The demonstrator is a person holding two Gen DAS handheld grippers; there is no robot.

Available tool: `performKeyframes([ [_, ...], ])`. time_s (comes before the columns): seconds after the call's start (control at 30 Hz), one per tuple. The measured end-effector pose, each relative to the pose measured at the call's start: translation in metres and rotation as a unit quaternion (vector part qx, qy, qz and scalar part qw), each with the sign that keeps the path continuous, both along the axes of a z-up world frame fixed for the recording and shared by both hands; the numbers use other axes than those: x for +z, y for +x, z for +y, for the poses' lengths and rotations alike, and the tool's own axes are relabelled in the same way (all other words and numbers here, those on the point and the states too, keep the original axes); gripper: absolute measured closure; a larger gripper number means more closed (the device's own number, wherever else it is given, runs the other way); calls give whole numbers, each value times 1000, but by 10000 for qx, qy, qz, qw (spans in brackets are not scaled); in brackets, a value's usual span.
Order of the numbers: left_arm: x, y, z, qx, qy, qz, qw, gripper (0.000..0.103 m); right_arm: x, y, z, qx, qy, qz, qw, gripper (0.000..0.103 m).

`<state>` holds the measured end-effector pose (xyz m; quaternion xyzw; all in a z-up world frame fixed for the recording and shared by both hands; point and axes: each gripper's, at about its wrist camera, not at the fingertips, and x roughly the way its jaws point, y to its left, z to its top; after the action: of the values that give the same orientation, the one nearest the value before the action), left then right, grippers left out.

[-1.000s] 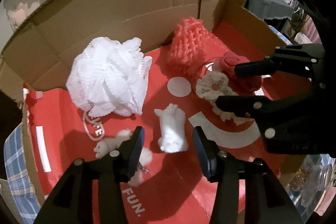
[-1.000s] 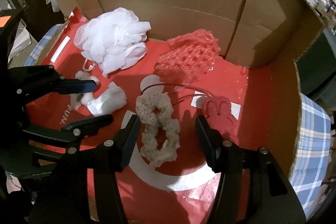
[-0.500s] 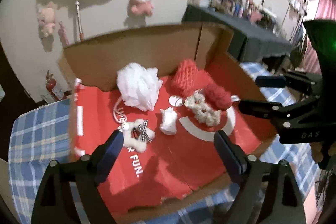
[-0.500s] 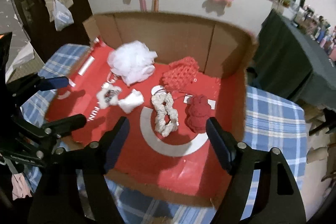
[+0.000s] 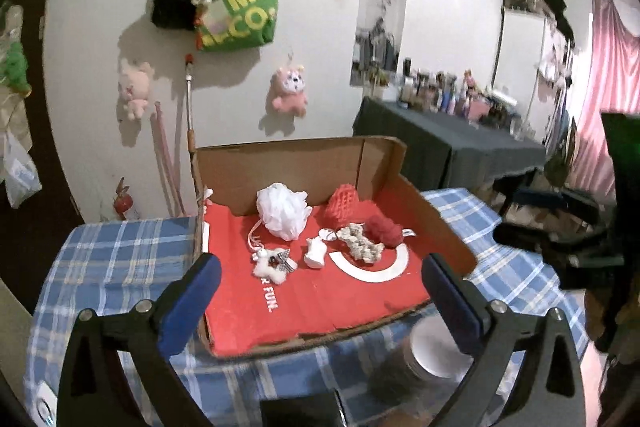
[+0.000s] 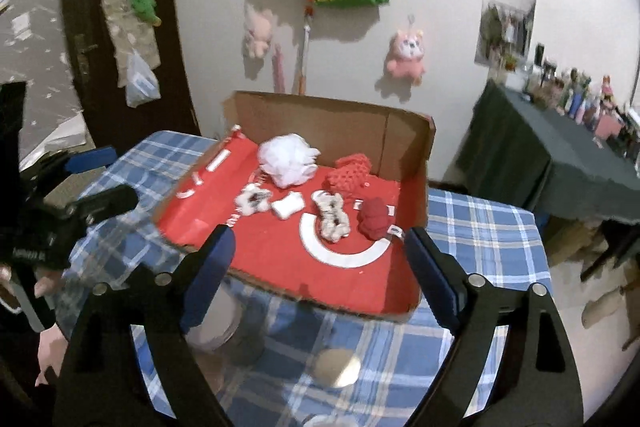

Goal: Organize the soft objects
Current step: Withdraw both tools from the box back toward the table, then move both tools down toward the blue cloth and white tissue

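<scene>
Cardboard box [image 5: 436,227] on blue plaid tablecloth [image 5: 120,247]; left gripper [image 5: 320,287], right gripper [image 6: 320,263] just opened wide, empty.

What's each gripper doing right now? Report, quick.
Left gripper: open, holding nothing, jaws have just been opening.
Right gripper: open, holding nothing, jaws have just been opening.

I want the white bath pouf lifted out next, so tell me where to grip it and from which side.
Grip the white bath pouf across its puffy mesh body, coming from above and the open front of the cardboard box. Its back lies close to the box's rear wall, so that side is probably blocked. The soft ruffles should squash and hold between the fingers. The thin cord loop trailing forward looks harder to pinch. The left gripper stands open.
</scene>
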<state>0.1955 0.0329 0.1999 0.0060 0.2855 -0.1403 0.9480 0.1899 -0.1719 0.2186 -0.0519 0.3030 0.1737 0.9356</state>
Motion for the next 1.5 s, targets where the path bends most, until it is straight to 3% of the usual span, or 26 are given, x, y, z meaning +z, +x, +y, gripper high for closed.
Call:
performKeyframes([
  [0.13, 1, -40, 8, 125, -321, -284, 9990, 0, -6, -49, 6, 9, -16, -479, 9989, 14],
  [0.23, -1, -68, 9, 257, -328, -540, 9977, 0, -17, -77, 8, -31, 72, -626, 9980, 10],
  [0.37, -10, -106, 5, 274, -349, -746, 9962, 0, -35, -101, 3, -210, 266, -656, 9973, 9],
  [0.63, -44, -152, 0, 391, -420, -706, 9958, 0, -77, -132, -10, -645, 342, -599, 9955, 9],
  [0.87, -89, -167, -13, 604, -93, -646, 9960, 0, -122, -136, -11, -922, 202, -346, 9949, 9],
  [1.07, -124, -159, -20, 642, 13, -298, 9975, 0, -149, -133, -7, -1023, 158, -159, 9945, 9],
  [1.3, -156, -150, -30, 662, 144, 99, 9977, 0, -168, -129, -3, -1107, 6, -15, 9939, 9],
  [1.5, -165, -144, -28, 742, 153, 292, 9967, 0, -176, -124, -6, -1155, -46, 90, 9933, 9],
])
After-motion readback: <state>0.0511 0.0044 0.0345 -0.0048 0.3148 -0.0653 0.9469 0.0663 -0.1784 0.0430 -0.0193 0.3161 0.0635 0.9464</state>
